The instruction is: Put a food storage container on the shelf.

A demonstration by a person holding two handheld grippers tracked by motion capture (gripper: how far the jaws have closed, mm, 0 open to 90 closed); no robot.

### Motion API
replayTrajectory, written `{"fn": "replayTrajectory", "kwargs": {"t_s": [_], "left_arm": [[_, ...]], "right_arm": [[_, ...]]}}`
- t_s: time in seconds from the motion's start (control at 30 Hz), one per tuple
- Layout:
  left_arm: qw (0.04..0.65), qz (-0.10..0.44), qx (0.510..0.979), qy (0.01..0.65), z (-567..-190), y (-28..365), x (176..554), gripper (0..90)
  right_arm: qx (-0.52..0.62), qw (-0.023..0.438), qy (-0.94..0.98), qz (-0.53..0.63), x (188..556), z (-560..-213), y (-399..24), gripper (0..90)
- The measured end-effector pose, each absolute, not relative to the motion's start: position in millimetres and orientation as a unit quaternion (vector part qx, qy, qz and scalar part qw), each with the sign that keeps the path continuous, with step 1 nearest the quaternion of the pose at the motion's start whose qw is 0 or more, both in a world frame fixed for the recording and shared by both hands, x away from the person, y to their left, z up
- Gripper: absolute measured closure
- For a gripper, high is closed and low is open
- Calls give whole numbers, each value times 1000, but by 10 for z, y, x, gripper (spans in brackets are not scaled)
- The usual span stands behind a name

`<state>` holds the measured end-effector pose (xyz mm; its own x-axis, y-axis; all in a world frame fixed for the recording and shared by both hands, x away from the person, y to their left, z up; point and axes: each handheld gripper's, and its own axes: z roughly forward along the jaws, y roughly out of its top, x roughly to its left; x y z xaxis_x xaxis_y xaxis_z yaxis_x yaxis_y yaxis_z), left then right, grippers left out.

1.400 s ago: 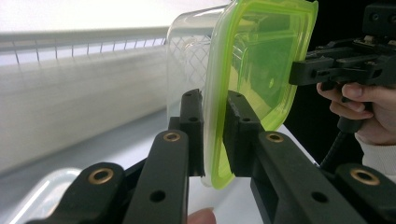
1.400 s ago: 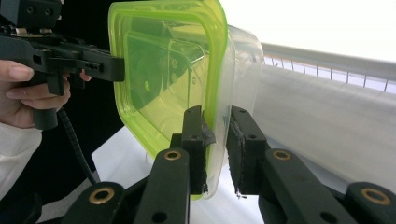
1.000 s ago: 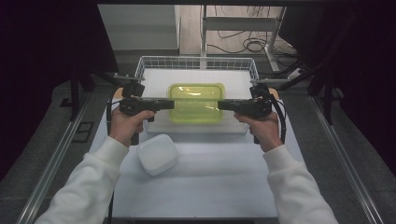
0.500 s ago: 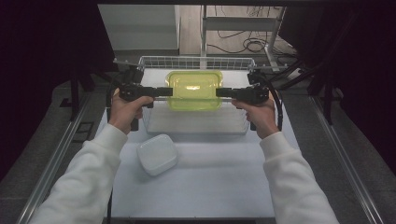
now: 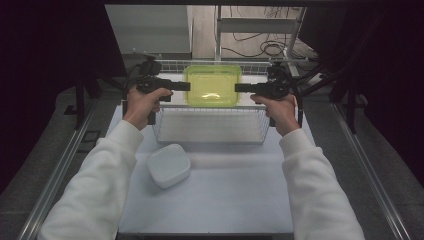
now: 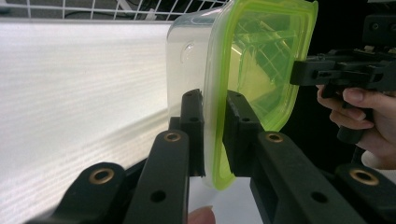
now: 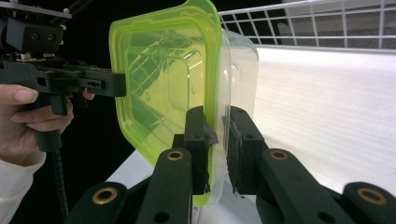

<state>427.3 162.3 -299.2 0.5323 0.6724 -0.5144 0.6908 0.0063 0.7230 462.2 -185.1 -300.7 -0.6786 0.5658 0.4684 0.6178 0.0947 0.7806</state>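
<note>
lab bench; dark curtains (image 5: 45, 60); floor cables (image 5: 260, 47); metal rails (image 5: 60, 170)

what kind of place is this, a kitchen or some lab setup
Probably a lab or recording setup, not a kitchen: a white-topped table between dark curtains, loose cables on the floor behind, and two handheld grippers, left and right, holding a green-lidded clear plastic container.

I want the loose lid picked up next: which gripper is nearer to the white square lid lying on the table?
Left. The left gripper, clamped on the green-lidded clear container, is above the white square lid; the right gripper is farther across.
</note>
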Motion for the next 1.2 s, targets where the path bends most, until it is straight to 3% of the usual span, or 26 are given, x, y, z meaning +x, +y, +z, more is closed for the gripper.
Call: {"fn": "replayTrajectory", "kwargs": {"t_s": [0.6, 0.93, 1.2], "left_arm": [[497, -54, 694, 518, -3166, 1611, 4667, 798], [509, -104, 654, 550, -3252, 1671, 4877, 782], [499, -114, 637, 576, -3319, 1649, 5031, 742]], "right_arm": [[-444, 55, -737, -507, 4960, -3092, -1839, 791], [-488, 89, -707, -504, 5154, -3159, -1827, 774], [-532, 107, -693, -474, 5287, -3178, -1761, 735]]}}
